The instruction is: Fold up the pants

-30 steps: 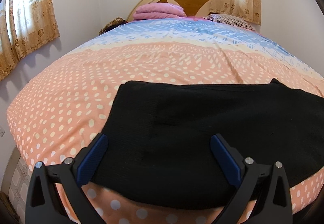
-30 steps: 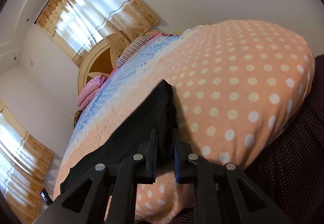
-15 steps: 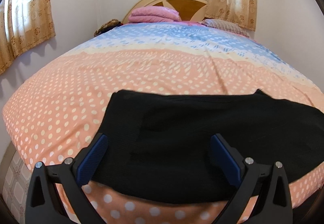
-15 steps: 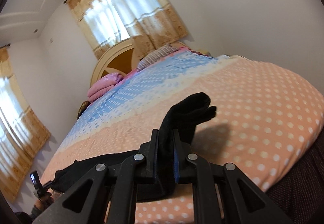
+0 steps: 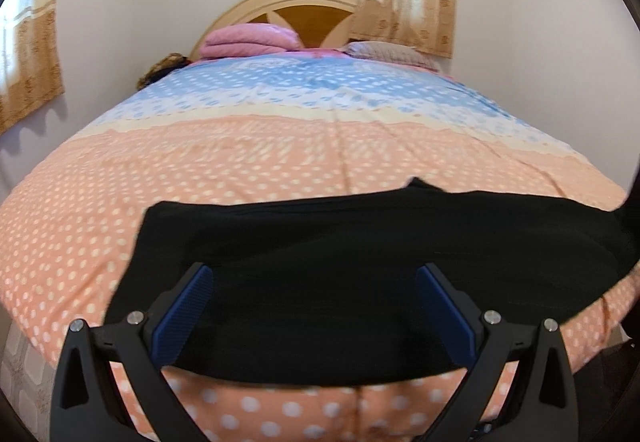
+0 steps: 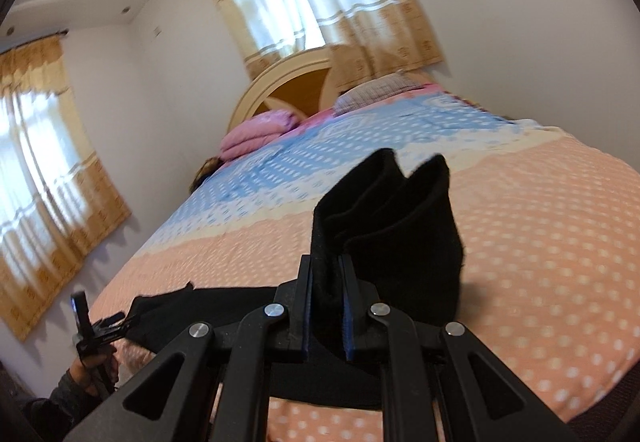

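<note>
Lying across the near edge of the bed, the black pants ran with their long axis side to side in the left wrist view, parallel to the mattress edge. The bulk of the garment rested flat on the dotted cover.

The right hand-held gripper was clamped on one end of the pants; the blue pads pinched a bunched fold, and the free cloth above the jaws stood up off the bed as a double-lobed flap. From this grip the rest of the garment trailed away to the left in the right wrist view, toward the left hand-held gripper, which appeared small at the far end beside the person's hand.

The left hand-held gripper had its jaws spread wide, with the fabric showing between the fingers but no pad pressing on it. It sat over the opposite end of the garment, holding nothing.

Judgement: the coming move turned on the lengthwise axis. The held end lay on the right and the flat end on the left, so the fold would probably carry the lifted end along that axis toward the left end. The right hand was the nearer one to the raised cloth; the left was nearer to the end that would receive it.
</note>
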### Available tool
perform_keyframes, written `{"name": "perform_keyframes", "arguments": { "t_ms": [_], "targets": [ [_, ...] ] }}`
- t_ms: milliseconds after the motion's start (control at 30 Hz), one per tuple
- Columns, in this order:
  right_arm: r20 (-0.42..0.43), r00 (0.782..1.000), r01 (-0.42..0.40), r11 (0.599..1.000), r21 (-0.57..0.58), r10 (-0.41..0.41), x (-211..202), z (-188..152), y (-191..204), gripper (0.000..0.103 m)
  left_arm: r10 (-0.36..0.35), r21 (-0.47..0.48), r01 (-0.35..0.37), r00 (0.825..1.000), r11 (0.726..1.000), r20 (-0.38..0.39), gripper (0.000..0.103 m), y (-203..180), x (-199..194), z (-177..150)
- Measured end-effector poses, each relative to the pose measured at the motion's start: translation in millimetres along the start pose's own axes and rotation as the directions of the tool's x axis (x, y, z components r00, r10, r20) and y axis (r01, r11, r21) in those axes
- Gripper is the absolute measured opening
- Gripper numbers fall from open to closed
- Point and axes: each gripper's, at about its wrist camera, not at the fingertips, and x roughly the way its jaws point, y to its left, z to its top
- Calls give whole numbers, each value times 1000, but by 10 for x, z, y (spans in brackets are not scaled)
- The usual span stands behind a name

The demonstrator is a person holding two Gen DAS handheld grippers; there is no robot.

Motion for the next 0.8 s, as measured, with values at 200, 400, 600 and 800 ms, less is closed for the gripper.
{"name": "perform_keyframes", "arguments": {
  "t_ms": [200,400,600,800],
  "targets": [
    [-66,995,-72,997,-32,69,357,-102,343,12,-114,19,114,993,993,-27,103,-226,35,-16],
    [-142,982,-132,990,-47,124,751,-329,656,11,-201,33,203,978,979,-52,103,-440,56,-49],
    [-275,957,-126,987,-99,95,1243,-718,836,12,-266,24,268,961,963,-79,103,-590,101,-44],
    [-390,919,-129,980,-148,62,1372,-931,780,37,-317,77,325,943,943,-102,103,-935,132,65]
  ]
}}
